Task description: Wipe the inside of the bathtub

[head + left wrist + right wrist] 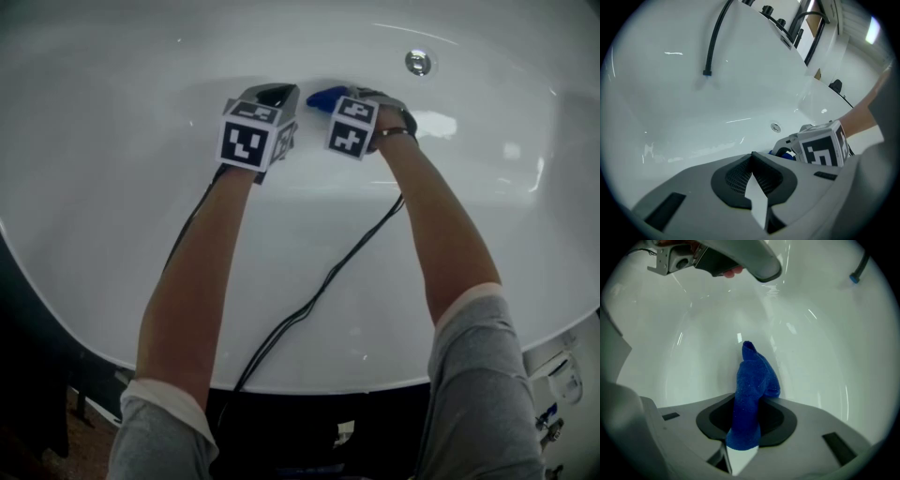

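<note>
Right gripper (746,403) pinches blue cloth (753,378) inside white bathtub (815,357).

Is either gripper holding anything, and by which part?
The right gripper pinches a blue cloth near one bunched end; the left gripper is shut, empty.

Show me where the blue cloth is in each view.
Head view: the blue cloth is at the upper middle.
Left gripper view: only a small blue bit shows, right of centre.
Right gripper view: centre, pinched between the jaws.
Landmark: round metal fitting, up-right of it in the head view, above it in the left gripper view.
</note>
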